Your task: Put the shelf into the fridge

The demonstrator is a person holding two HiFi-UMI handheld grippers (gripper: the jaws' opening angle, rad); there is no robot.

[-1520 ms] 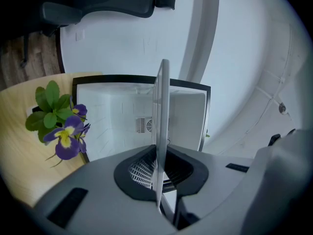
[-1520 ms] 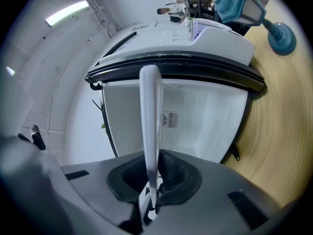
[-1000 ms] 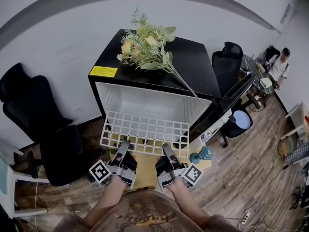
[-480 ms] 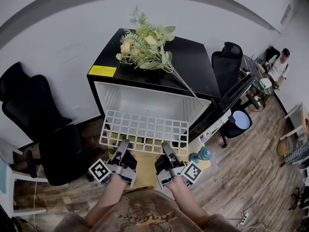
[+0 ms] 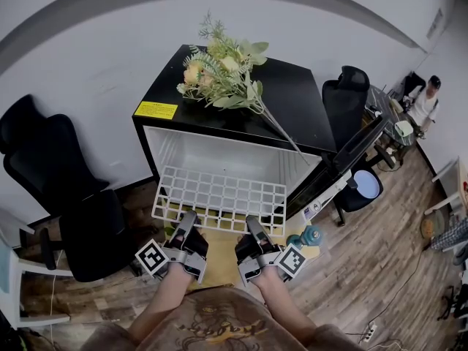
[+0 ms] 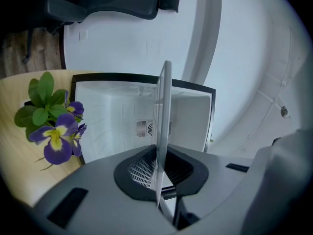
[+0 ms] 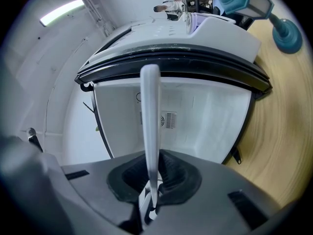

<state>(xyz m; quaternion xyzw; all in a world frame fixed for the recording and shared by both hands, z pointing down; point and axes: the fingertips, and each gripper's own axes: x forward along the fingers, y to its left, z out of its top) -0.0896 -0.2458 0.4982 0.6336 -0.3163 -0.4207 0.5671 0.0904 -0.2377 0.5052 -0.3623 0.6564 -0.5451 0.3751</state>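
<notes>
A white wire-grid shelf [image 5: 219,198] is held level in front of the open black mini fridge [image 5: 241,93], its far edge at the mouth of the white cavity [image 5: 227,156]. My left gripper [image 5: 185,229] is shut on the shelf's near edge at the left, my right gripper [image 5: 254,231] is shut on it at the right. Each gripper view shows the shelf edge-on, the shelf [image 6: 161,131] and the shelf [image 7: 150,126] running from the jaws toward the fridge's back wall [image 7: 195,116].
A bouquet [image 5: 223,72] lies on the fridge top. The fridge door [image 5: 344,159] hangs open at the right. Black office chairs stand at the left [image 5: 58,189] and behind right [image 5: 344,97]. A blue dumbbell [image 5: 306,235] and purple flowers [image 6: 56,131] lie on the floor mat. A person [image 5: 424,97] sits far right.
The shelf and both grippers have barely shifted, holding at the fridge mouth.
</notes>
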